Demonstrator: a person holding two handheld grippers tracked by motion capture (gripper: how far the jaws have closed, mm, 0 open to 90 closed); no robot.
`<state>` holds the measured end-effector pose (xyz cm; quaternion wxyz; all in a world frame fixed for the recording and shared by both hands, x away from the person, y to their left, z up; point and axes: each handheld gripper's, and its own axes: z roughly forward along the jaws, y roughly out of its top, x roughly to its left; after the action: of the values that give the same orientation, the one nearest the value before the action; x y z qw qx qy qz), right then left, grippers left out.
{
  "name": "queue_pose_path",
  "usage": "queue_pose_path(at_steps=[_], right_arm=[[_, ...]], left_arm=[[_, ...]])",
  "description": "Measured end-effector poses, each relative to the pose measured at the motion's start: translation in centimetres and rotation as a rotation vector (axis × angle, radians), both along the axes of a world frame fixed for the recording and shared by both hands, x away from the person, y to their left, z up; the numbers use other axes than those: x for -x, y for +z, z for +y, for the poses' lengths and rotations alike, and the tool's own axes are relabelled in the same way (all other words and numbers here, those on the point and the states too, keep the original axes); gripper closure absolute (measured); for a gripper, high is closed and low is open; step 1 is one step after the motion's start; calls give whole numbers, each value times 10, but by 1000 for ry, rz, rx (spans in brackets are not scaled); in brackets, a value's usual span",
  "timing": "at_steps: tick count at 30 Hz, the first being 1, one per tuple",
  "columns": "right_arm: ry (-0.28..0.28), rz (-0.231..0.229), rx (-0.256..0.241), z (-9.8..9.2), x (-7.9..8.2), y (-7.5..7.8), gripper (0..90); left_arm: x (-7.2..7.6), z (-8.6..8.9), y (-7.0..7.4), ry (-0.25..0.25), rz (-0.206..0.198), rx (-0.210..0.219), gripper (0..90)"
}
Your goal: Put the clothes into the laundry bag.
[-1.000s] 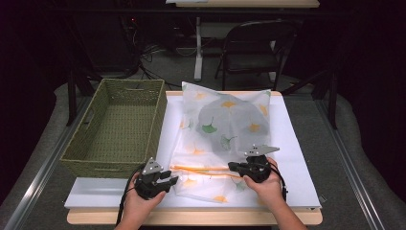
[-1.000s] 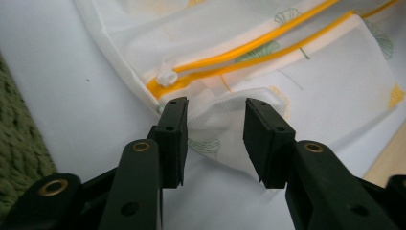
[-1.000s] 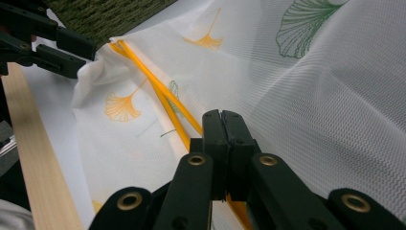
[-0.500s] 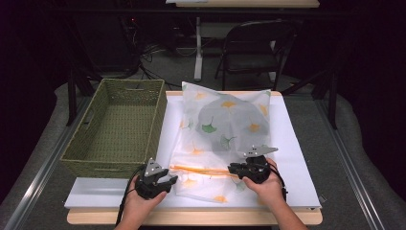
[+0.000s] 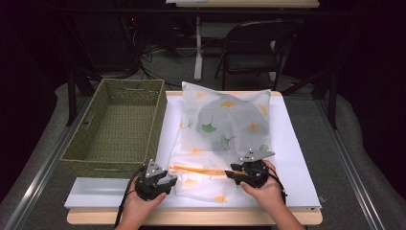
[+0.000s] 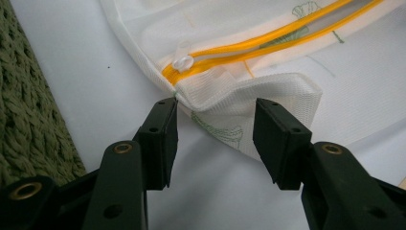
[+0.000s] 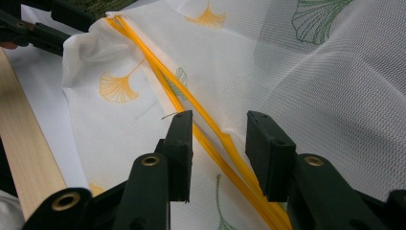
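Observation:
A white mesh bag (image 5: pixel 225 120) printed with ginkgo leaves lies on the white board, with something grey inside it. Its orange zipper (image 5: pixel 201 170) runs across the near end. My left gripper (image 5: pixel 170 181) is open at the bag's near left corner. In the left gripper view its jaws (image 6: pixel 215 108) stand either side of a folded mesh edge, just below the white zipper pull (image 6: pixel 183 61). My right gripper (image 5: pixel 232 173) is open at the zipper's right part. In the right gripper view (image 7: pixel 218 122) its jaws straddle the orange zipper (image 7: pixel 191 100) without closing on it.
A green woven basket (image 5: pixel 117 127) stands to the left of the bag, its wall close beside my left gripper. The white board (image 5: pixel 297 158) covers the wooden table. A folding chair (image 5: pixel 253 43) and cables are beyond the far edge.
The right gripper has edged slightly toward the near edge along the zipper. The left gripper and the bag look unmoved.

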<state>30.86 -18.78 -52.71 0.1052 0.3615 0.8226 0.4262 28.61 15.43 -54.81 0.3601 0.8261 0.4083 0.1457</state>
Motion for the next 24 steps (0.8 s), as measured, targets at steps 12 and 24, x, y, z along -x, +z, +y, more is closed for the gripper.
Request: queue_pose_path(at_steps=[12, 24], right_arm=[[32, -41, 9, 5, 9, -5, 544], [40, -32, 21, 11, 9, -9, 519]], left_arm=[[-3, 1, -4, 30, 27, -5, 507], [-7, 0, -8, 38, 52, -38, 563]])
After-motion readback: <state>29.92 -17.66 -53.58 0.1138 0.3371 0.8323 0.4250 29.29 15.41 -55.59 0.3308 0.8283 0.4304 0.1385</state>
